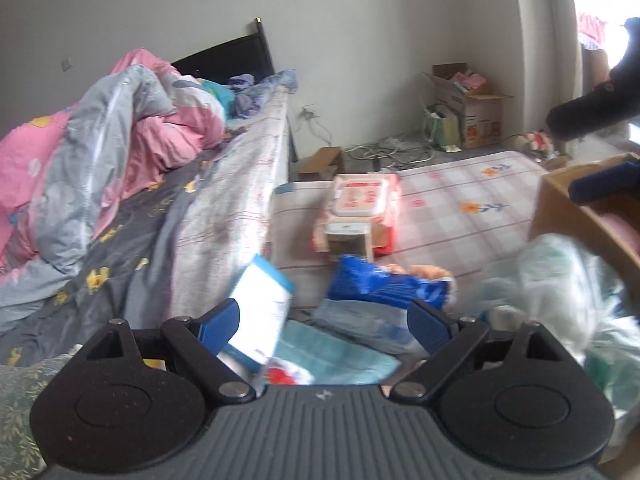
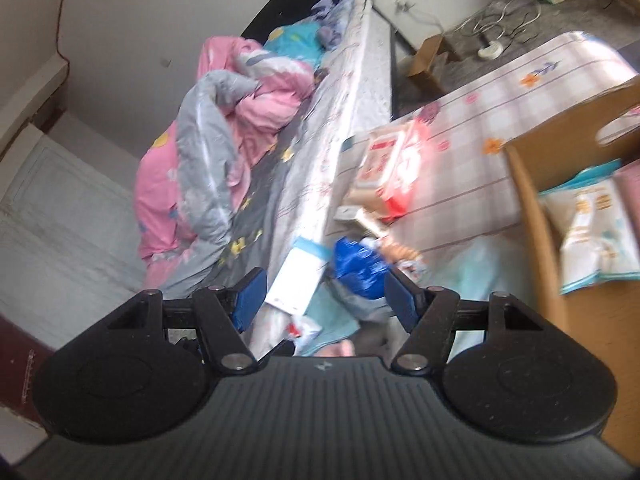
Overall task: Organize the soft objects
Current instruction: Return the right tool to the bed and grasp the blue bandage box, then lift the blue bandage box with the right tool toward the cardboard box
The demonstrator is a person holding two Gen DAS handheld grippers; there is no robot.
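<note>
My left gripper [image 1: 326,326] is open and empty, above a pile of soft packs on the checked mat [image 1: 460,208]: a white-and-blue pack [image 1: 260,308], a blue bag [image 1: 380,284], a teal cloth [image 1: 336,356] and a blurred clear plastic bag [image 1: 552,276]. A red-and-white wipes pack [image 1: 362,208] lies further off. My right gripper [image 2: 326,298] is open and empty above the same pile: the white-and-blue pack [image 2: 298,278], the blue bag [image 2: 360,266] and the wipes pack [image 2: 394,172]. The cardboard box [image 2: 536,216] at right holds a white-and-teal pack [image 2: 592,232].
A bed [image 1: 224,184] with a pink and grey quilt [image 1: 104,152] stands at left. Cardboard boxes [image 1: 468,108], cables and a power strip [image 2: 490,50] lie on the floor near the far wall. The other gripper's dark body [image 1: 592,108] shows at upper right in the left wrist view.
</note>
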